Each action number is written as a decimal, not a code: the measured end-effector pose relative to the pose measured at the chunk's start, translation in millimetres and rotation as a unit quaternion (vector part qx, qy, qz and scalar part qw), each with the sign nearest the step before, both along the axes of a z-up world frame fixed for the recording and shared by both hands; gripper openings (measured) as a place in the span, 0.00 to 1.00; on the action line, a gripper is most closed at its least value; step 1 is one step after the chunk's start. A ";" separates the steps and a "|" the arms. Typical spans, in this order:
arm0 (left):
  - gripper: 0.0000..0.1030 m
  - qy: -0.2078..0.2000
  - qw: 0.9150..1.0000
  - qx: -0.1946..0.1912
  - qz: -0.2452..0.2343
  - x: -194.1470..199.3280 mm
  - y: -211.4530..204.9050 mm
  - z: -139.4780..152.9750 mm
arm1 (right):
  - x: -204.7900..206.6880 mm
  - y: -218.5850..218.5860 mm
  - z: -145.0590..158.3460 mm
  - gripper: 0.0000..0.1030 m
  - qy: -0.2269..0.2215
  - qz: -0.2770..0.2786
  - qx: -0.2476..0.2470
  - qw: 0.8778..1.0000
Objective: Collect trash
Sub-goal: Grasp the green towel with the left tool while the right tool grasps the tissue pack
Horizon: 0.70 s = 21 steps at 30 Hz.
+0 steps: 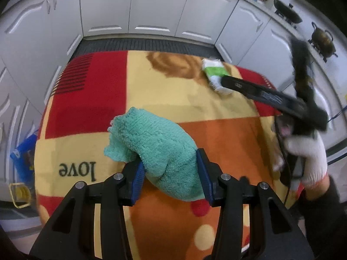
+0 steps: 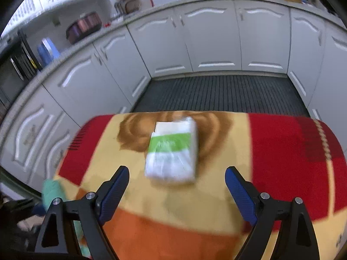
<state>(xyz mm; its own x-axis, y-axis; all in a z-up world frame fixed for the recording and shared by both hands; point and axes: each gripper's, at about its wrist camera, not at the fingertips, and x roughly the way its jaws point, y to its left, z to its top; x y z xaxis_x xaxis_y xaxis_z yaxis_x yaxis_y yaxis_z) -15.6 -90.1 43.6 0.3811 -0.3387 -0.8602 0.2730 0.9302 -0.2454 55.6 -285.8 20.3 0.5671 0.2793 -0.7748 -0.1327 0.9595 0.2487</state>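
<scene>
- Left gripper [image 1: 171, 173]: black frame, blue pads, jaws narrowed and clamped on a bunched teal terry-cloth rag [image 1: 156, 149]; pads press into both sides of it.
- Rag sticks out forward past the fingertips, above the blanket-covered surface; rag's edge also visible at lower left in the right wrist view [image 2: 51, 189].
- Right gripper [image 2: 176, 186]: jaws spread wide, nothing between the pads.
- White plastic-wrapped tissue pack with a green band [image 2: 171, 149] lies flat on the red, yellow and orange fleece blanket [image 2: 282, 147], just ahead of the open right fingertips, roughly centred between them, not touched.
- Left wrist view: right gripper's black finger [image 1: 249, 88] reaches over the near end of the same pack; contact unclear, blurred.
- White knit-gloved hand [image 1: 308, 156] grips the right tool's handle at the blanket's right edge.
- White cabinet doors [image 2: 212, 41] and dark ribbed floor mat [image 2: 221, 93] beyond the blanket.
</scene>
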 end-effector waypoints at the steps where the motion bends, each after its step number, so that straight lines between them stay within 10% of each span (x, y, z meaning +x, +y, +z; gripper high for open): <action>1: 0.47 0.003 1.000 -0.004 0.003 0.9 -0.7 -3.0 | 6.4 3.7 -4.1 0.85 0.005 0.002 -0.006 1.000; 8: 0.61 0.021 0.995 -0.072 0.060 22.1 5.2 -27.5 | 24.4 12.6 -16.2 0.44 0.013 0.018 -0.031 0.999; 21: 0.41 -0.009 0.994 -0.088 0.065 17.0 -8.1 -16.0 | -72.1 -31.6 4.2 0.43 -0.010 0.017 0.008 1.000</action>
<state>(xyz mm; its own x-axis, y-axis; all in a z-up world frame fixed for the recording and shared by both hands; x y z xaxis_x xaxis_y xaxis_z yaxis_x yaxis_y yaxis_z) 1.4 -98.2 27.6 0.4466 -0.4300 -0.7846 0.1603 0.9012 -0.4027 -16.5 -317.4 24.5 0.5719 0.3110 -0.7591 -0.1704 0.9502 0.2609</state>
